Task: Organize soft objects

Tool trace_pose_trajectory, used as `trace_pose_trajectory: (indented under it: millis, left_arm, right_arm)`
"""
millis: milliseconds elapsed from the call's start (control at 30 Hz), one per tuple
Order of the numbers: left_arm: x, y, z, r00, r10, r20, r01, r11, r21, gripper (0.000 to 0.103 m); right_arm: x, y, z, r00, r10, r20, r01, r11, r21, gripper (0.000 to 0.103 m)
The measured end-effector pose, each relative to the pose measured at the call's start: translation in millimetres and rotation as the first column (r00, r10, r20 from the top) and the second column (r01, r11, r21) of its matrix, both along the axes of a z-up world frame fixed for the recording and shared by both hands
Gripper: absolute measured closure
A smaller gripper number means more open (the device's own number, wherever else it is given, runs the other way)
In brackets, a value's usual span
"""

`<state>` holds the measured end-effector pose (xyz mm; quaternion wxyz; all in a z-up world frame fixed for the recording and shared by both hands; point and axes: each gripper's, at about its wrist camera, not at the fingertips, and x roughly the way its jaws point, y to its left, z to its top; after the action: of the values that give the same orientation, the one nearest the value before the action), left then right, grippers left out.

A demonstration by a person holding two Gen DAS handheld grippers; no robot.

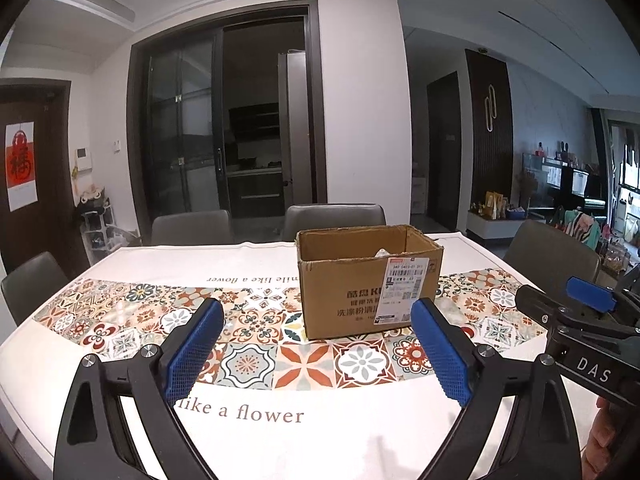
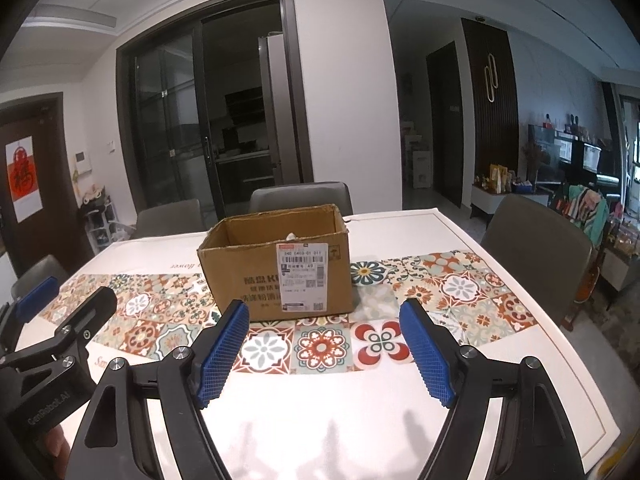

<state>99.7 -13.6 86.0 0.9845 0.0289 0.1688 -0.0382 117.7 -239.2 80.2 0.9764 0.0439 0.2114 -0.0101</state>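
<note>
An open brown cardboard box (image 1: 370,286) with a white shipping label (image 1: 402,290) on its near face stands on the table (image 1: 280,436), on the band of colourful patterned tiles printed across the white tablecloth (image 1: 256,360). The box sits nearer the far edge of the table than the near edge, roughly midway between the left and right edges. Inside it, just above the near wall, a small pale soft object (image 1: 383,253) shows; what it is cannot be made out.

The left gripper (image 1: 318,350), black with blue ribbed pads, hovers above the near part of the table with its jaws spread wide and nothing between them. The right gripper (image 2: 322,348), of the same make, also hangs over the near edge with its jaws wide apart and empty. The two grippers are side by side, both pointing toward the box and well short of it.

Grey upholstered chairs (image 2: 300,198) stand along the far edge and at the table's ends.
</note>
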Motion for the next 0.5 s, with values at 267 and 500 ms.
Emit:
trace_pose_trajectory:
  millis: [267,500]
  left_arm:
    - [-4.1,2.8,1.3,1.000,-0.007,0.009,0.007,1.000,-0.007,0.007]
    - [-6.8,4.5,1.2,1.000,-0.006,0.009,0.006,1.000,-0.012,0.007]
  right_arm:
    - [-6.7,5.1,0.2,1.000,0.012,0.003,-0.012,1.000,-0.012,0.024]
    - [-9.5,7.3,1.3,1.000,0.014,0.004,-0.014,1.000,-0.016,0.024]
